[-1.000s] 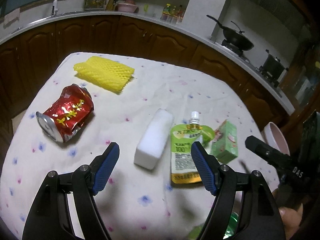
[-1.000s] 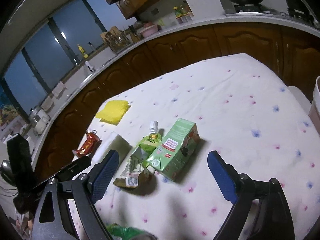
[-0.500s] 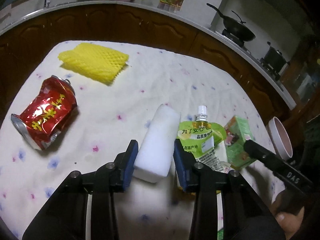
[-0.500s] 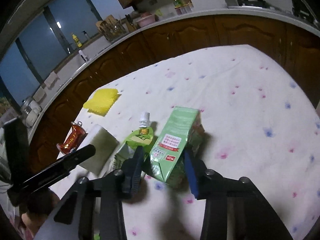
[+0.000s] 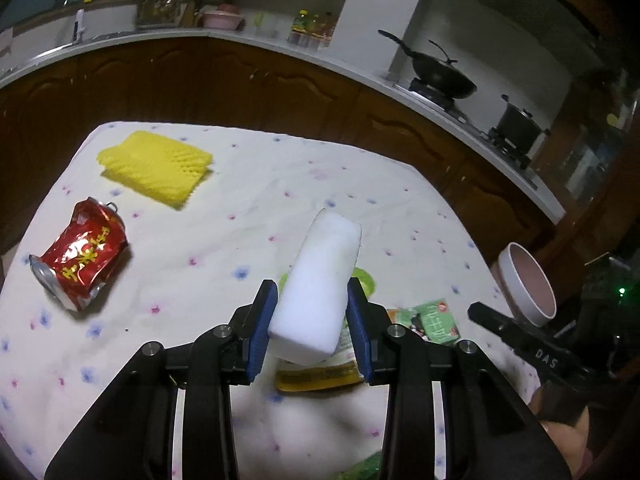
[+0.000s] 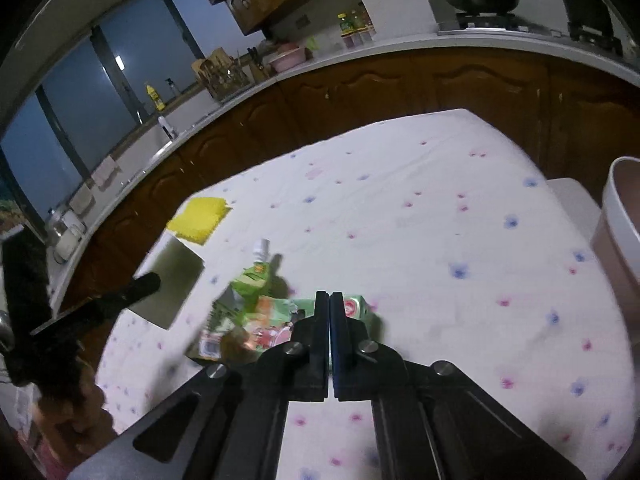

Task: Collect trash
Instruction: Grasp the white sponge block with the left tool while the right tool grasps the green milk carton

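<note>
The left gripper (image 5: 312,322) pinches the white foam block (image 5: 320,292); the right gripper's (image 6: 329,308) fingers, pressed together, overlap the green carton (image 6: 352,307), crushed can (image 5: 80,258) at nine o'clock

The left gripper (image 5: 312,326) points down at a slant, and its blue pads (image 5: 262,326) squeeze both sides of a white foam block (image 5: 320,280), lifted off the table. The right gripper (image 6: 330,336) also tilts down; its jaws have just closed and now press together on a green carton (image 6: 354,308).
</note>
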`<control>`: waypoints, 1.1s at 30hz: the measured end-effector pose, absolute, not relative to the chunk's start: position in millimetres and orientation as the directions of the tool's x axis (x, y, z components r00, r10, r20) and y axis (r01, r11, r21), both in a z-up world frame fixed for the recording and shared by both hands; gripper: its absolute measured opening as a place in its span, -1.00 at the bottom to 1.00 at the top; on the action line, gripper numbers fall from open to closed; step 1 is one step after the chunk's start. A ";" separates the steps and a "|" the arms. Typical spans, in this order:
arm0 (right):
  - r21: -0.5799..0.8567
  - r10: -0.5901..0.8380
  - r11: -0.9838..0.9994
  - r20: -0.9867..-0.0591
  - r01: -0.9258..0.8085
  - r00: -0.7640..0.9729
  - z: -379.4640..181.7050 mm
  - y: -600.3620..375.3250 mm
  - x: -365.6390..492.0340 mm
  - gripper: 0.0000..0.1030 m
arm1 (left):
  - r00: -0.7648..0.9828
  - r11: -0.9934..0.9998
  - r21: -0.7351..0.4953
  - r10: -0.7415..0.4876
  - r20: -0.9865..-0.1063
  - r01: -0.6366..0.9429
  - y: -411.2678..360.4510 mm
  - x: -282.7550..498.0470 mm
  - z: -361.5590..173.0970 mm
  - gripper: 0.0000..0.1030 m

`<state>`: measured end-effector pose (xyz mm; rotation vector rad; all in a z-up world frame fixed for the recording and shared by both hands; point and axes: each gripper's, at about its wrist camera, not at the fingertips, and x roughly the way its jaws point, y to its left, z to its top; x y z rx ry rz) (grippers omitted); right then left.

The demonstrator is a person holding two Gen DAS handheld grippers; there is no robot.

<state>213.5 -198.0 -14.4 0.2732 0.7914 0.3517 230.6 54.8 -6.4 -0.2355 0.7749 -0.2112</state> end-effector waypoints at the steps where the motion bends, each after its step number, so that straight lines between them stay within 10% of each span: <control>1: 0.383 0.418 0.901 -0.637 -0.205 0.648 -15.3 -199.8 211.7 -0.85 | 0.695 0.952 -0.288 -0.277 -0.663 0.104 53.3 229.7 -5.5 -0.35; 4: 0.368 0.448 0.892 -0.636 -0.264 0.628 -14.4 -191.6 207.8 -0.44 | 0.697 0.954 -0.283 -0.272 -0.663 0.103 51.4 226.9 -3.7 -0.35; 6: 0.314 0.425 0.905 -0.641 -0.287 0.639 -12.6 -185.1 205.8 0.39 | 0.695 0.951 -0.293 -0.276 -0.664 0.098 53.3 226.1 -4.0 -0.35; 7: 0.279 0.401 0.916 -0.641 -0.288 0.655 -12.3 -183.0 205.4 0.47 | 0.694 0.950 -0.296 -0.277 -0.665 0.096 53.8 225.5 -4.3 -0.35; 33: 0.223 0.330 0.941 -0.762 -0.253 0.557 -55.0 -142.5 239.4 0.78 | 0.670 0.931 -0.358 -0.315 -0.673 0.078 70.0 221.1 -16.1 -0.35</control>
